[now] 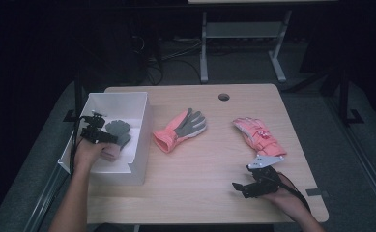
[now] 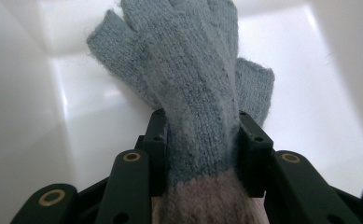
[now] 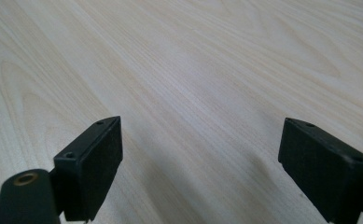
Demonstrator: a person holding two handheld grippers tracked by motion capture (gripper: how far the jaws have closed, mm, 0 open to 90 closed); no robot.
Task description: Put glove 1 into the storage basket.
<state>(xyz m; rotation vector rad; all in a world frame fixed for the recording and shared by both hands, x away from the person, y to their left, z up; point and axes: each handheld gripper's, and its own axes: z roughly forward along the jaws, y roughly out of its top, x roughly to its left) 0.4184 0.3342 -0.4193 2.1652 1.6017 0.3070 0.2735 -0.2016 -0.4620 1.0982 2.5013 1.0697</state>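
A grey knitted glove point(image 2: 193, 70) with a beige cuff lies in the white box point(image 1: 141, 145) at the table's left. My left gripper point(image 2: 200, 135) is shut on it just above the cuff, both pads pressed into the knit. In the high view the left gripper point(image 1: 110, 137) reaches into the box over the glove point(image 1: 119, 128). My right gripper point(image 1: 239, 188) rests low over the table near the front right, open; in its own view the right gripper point(image 3: 200, 154) has bare wood between its jaws.
A coral glove with a grey palm point(image 1: 180, 128) lies mid-table beside the box. A pink and white glove point(image 1: 259, 137) lies to the right, just beyond the right gripper. A cable hole point(image 1: 224, 96) is near the table's far edge.
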